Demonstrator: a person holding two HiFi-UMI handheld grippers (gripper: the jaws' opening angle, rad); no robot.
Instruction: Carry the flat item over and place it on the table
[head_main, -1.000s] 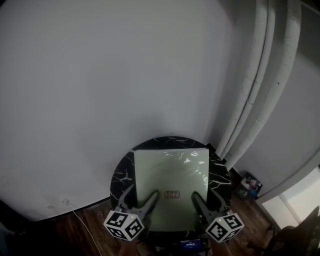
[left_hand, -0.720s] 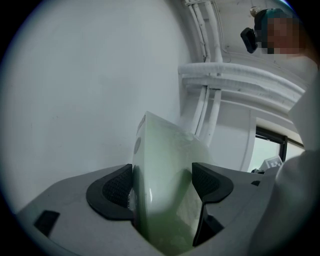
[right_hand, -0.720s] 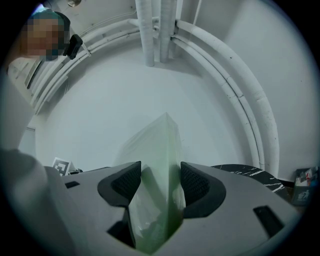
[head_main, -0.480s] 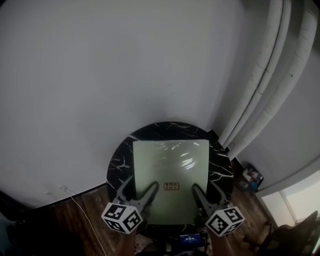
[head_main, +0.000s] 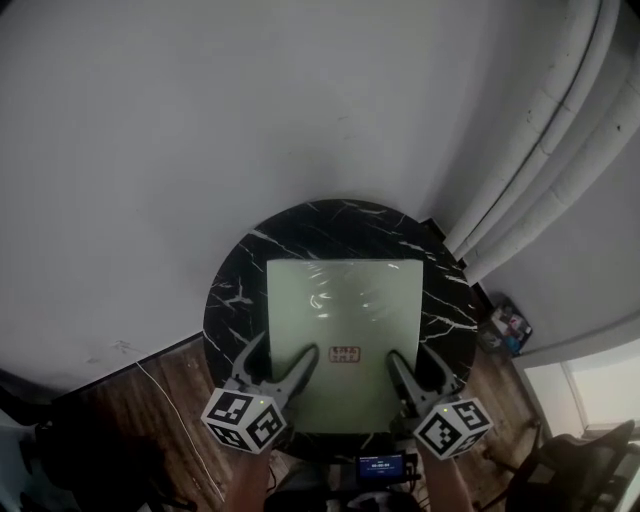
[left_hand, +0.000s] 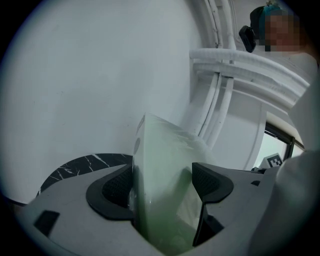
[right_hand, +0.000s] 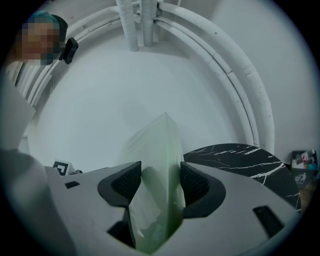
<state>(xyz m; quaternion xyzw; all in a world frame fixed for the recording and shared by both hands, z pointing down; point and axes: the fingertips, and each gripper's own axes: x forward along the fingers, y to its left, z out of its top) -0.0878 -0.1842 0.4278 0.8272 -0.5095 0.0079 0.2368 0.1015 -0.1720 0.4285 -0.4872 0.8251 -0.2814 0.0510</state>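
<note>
A flat pale green item (head_main: 342, 335), wrapped in glossy film with a small red mark near its front edge, lies level over the round black marble table (head_main: 232, 290). My left gripper (head_main: 295, 372) is shut on its near left edge and my right gripper (head_main: 402, 375) is shut on its near right edge. In the left gripper view the green item (left_hand: 160, 170) fills the gap between the pads (left_hand: 117, 187). The right gripper view shows the same green item (right_hand: 160, 165) clamped between both pads (right_hand: 192, 182). Whether the item rests on the table or hangs just above it is unclear.
The table stands against a pale wall (head_main: 200, 120). White pipes (head_main: 560, 120) run down the corner at the right. Dark wood floor (head_main: 150, 420) lies at the left, with a thin cable across it. Small coloured objects (head_main: 510, 325) sit on the floor right of the table.
The table and green item have moved further into view and more of the tabletop shows beyond the item. Both grippers keep their hold on its near edge.
</note>
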